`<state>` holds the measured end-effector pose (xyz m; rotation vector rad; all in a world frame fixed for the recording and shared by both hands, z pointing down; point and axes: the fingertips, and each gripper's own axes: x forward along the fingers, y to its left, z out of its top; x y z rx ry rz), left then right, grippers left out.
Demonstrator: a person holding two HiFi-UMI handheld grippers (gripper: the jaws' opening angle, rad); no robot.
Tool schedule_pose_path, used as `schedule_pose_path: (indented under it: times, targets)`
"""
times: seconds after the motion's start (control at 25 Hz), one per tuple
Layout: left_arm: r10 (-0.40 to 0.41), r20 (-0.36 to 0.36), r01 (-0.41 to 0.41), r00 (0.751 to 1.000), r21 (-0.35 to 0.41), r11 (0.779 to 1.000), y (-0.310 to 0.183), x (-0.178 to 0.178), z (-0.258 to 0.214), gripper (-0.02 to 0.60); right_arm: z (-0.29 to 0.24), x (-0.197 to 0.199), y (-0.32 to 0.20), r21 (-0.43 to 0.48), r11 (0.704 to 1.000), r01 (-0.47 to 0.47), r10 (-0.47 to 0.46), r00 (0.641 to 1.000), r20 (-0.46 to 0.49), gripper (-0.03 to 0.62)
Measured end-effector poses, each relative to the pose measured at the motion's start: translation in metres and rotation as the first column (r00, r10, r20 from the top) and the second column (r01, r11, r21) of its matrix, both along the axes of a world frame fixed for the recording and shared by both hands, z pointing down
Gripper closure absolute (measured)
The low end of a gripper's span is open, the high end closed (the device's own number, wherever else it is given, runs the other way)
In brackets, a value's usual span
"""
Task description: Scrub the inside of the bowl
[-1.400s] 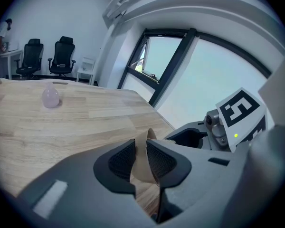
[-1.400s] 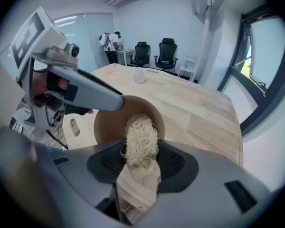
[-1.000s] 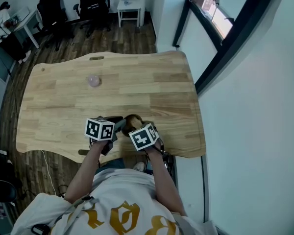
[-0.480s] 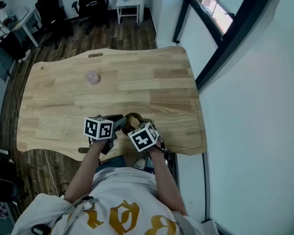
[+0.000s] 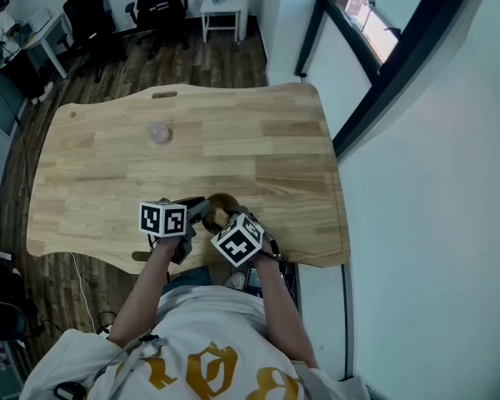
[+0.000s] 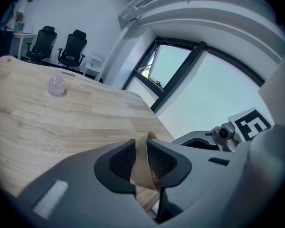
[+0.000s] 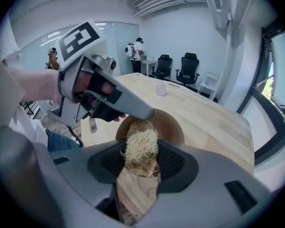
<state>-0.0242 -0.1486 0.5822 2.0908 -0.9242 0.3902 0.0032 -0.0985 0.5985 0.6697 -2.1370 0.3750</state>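
While the left gripper (image 6: pixel 141 161) pinches the brown bowl (image 7: pixel 170 126) by its rim, the right gripper (image 7: pixel 141 163) squeezes a yellow scrubber (image 7: pixel 140 144), bowl just beyond. The gold letters (image 5: pixel 219 365) on the person's top are too bent to read.

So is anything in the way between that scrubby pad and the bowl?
Nothing visible. The scrubber, pinched in the right gripper's jaws, sits right at the bowl's open mouth. The left gripper clamps the bowl's rim at one side, beside the scrubber.
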Motion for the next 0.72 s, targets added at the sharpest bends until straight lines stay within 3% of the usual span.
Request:
schedule_pose_path:
  times: [0.28,0.44,0.6,0.72]
  targets:
    - [-0.003,0.009,0.003,1.000,-0.014,1.000,-0.002,0.000,0.004,0.512,0.004,0.000,0.006,0.008,0.991,0.135,-0.134,0.987,-0.084,0.413]
    - [-0.009,0.012,0.009,1.000,-0.030,1.000,-0.001,-0.001,0.009,0.517,0.009,0.002,0.015,-0.058,0.974,0.218,-0.224,0.968,-0.117,0.413]
    - [0.005,0.019,-0.005,1.000,-0.036,0.999,0.001,0.001,0.011,0.518,0.016,0.012,0.021,-0.139,0.960,0.242,-0.265,0.947,-0.182,0.413]
    - [0.019,0.019,-0.018,1.000,-0.029,0.999,0.001,0.008,0.011,0.518,0.019,0.019,0.017,-0.148,0.963,0.224,-0.254,0.940,-0.226,0.413]
